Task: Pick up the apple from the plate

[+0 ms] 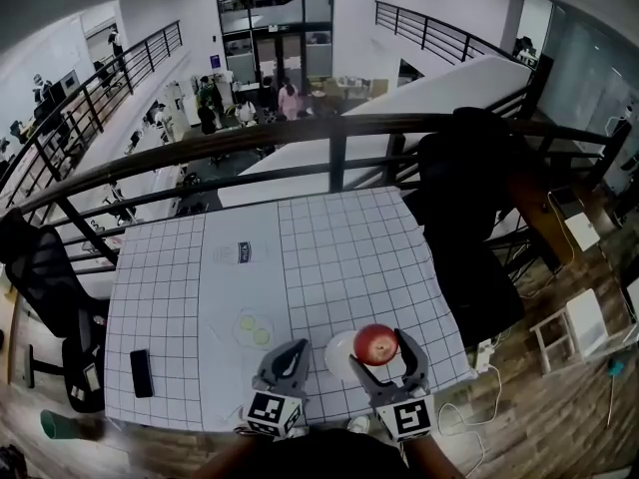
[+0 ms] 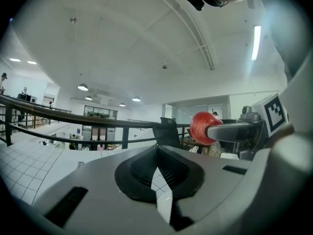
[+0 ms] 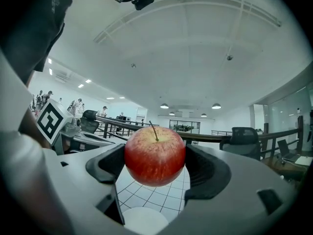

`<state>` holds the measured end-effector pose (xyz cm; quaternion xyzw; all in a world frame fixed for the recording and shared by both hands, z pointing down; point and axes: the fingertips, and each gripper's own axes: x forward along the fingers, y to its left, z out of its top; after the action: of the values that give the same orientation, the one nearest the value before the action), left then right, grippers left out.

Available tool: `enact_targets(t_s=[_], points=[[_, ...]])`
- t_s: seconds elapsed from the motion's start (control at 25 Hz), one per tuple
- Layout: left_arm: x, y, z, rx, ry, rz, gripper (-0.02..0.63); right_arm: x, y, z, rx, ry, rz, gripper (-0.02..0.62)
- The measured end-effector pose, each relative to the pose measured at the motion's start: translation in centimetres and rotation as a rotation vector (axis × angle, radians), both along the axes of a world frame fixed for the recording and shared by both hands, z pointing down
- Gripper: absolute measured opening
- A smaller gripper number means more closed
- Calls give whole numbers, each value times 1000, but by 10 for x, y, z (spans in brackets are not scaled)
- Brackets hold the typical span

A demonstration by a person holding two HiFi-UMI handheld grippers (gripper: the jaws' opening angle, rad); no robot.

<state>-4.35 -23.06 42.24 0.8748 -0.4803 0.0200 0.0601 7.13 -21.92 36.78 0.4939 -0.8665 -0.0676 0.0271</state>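
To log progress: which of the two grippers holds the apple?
The right gripper: its jaws are clamped on the red apple. The left gripper holds nothing, with its jaws almost together.

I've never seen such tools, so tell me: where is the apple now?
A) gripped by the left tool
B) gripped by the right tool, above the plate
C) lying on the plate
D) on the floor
B: the jaws of the right tool hold the apple, clear of the plate below.
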Motion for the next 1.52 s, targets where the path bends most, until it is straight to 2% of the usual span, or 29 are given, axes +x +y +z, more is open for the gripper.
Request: enact_targets(t_s=[0.24,0.44,0.84,1.52], points=[[4,0,-1,9,-11,7,11,5,0,-3,7,-16,9,408],[8,5,-7,68,-61,8,11,5,3,-1,4,-19,0,408],[6,11,-2,43,-59,3,11,14,3,-11,64,-15,87,408],[0,12,1,47,-63,-26,11,12,-2,0,34,-30,87,408]])
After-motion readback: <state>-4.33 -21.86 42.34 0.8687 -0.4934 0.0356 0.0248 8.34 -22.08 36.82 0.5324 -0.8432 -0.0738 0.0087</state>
